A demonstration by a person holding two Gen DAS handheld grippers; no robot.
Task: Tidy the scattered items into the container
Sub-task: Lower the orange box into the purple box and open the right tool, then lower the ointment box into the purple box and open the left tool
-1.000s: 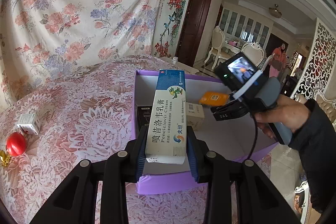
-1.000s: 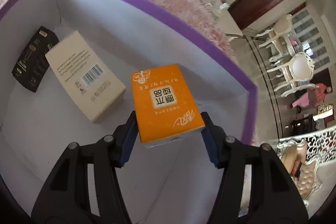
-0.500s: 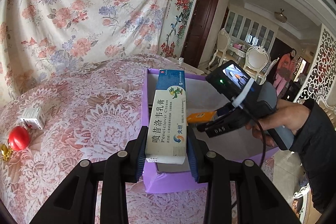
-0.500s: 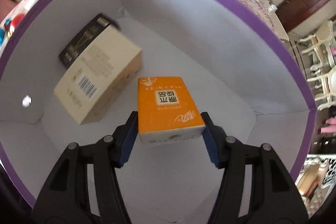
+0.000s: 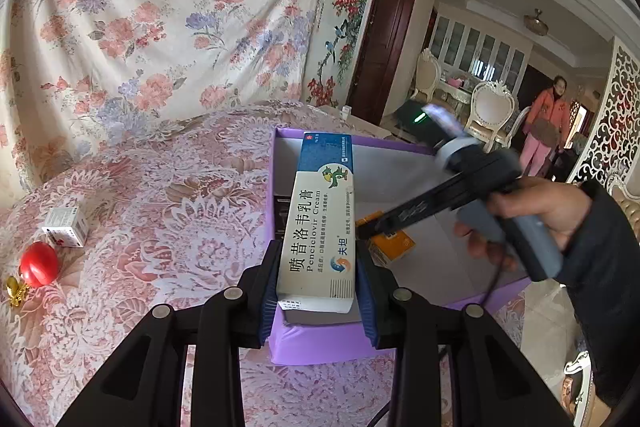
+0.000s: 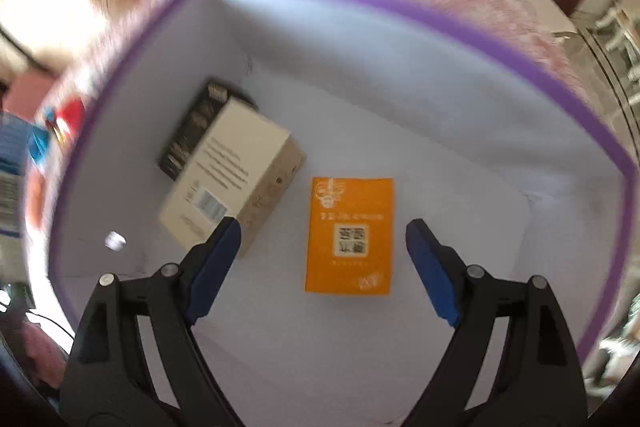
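Note:
My left gripper (image 5: 318, 267) is shut on a long white and blue cream box (image 5: 320, 227), held over the near wall of the purple container (image 5: 320, 347). Pointing steeply down into the container (image 6: 440, 15), my right gripper (image 6: 324, 243) has its jaws opening. Below them the orange box (image 6: 348, 235) lies flat on the white floor, free of the pads. In the left wrist view a hand holds the right gripper (image 5: 368, 227) above the orange box (image 5: 394, 241). A beige box (image 6: 236, 183) rests partly on a black box (image 6: 192, 131) inside.
A small white box (image 5: 66, 227) and a red ball (image 5: 39, 263) with a gold ornament (image 5: 16, 291) lie on the floral tablecloth at the left. A person in an orange jacket (image 5: 548, 123) stands far back by white chairs (image 5: 490, 111). The table's edge runs right of the container.
My right gripper let go of the orange box, which now lies on the container floor, and its jaws spread while it tilted further down and rose. The left gripper kept still with the cream box.

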